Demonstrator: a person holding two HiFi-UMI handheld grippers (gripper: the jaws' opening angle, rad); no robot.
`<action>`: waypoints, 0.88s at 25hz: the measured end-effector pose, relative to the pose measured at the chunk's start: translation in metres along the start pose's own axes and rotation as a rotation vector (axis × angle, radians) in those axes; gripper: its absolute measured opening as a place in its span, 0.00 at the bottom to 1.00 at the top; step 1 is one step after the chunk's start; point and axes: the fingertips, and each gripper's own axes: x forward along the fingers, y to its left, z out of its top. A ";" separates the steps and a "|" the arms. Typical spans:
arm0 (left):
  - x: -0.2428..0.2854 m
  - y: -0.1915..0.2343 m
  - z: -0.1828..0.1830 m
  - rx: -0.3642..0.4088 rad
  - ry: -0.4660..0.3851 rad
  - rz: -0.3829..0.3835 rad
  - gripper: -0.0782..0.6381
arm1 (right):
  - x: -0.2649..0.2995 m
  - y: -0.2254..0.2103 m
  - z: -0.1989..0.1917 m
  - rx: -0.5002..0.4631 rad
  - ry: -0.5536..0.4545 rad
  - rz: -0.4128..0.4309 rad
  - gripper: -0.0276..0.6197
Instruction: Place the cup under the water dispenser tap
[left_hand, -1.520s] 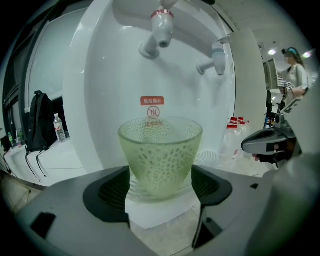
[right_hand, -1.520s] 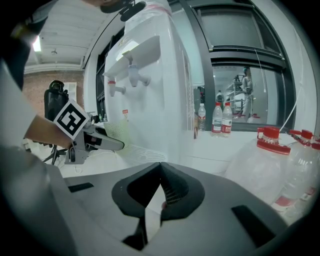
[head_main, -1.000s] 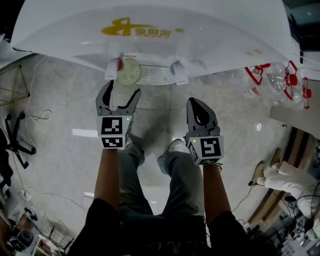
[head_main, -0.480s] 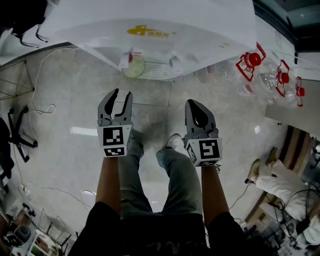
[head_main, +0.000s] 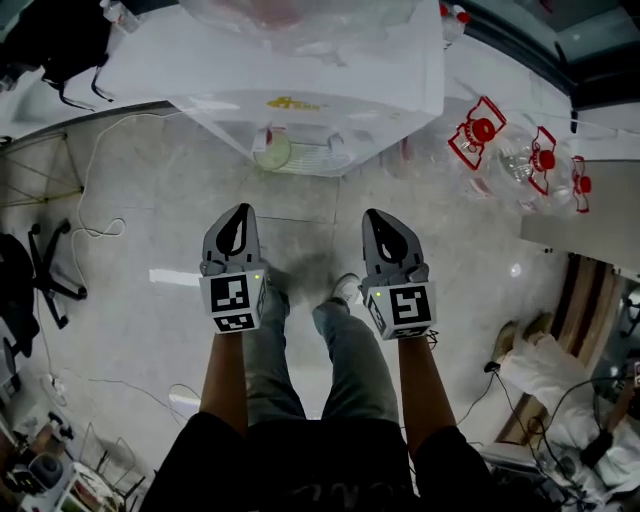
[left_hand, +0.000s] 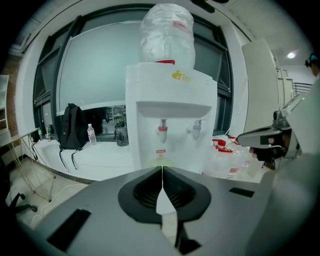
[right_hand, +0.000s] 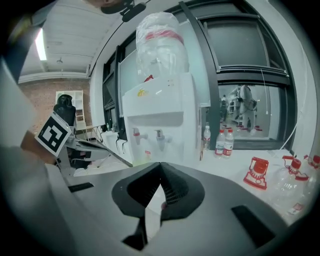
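A pale green cup (head_main: 272, 152) stands on the drip tray of the white water dispenser (head_main: 300, 70), under its red left tap (left_hand: 162, 131). In the left gripper view only the cup's rim (left_hand: 159, 162) shows above the jaws. My left gripper (head_main: 241, 210) hangs well back from the dispenser. Its jaws have just been closing and now meet with nothing between them. My right gripper (head_main: 384, 216) is beside it, also shut and empty. Both point toward the dispenser front.
Clear water jugs with red handles (head_main: 480, 130) lie right of the dispenser. An office chair (head_main: 40, 270) and a loose cable (head_main: 90, 215) are at the left. A black backpack (left_hand: 74, 127) sits on the ledge. My legs are below the grippers.
The left jaws went from wide open to shut, empty. Both grippers drew back from the dispenser and rose. The cup stays on the tray under the tap.
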 end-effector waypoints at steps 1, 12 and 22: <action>-0.005 -0.002 0.005 -0.002 -0.001 -0.001 0.13 | -0.003 0.003 0.008 -0.011 -0.008 0.004 0.06; -0.062 -0.011 0.078 -0.018 -0.047 0.004 0.13 | -0.039 0.004 0.078 0.029 -0.046 0.003 0.06; -0.107 -0.019 0.153 -0.023 -0.116 0.015 0.13 | -0.075 0.003 0.140 -0.010 -0.047 0.022 0.06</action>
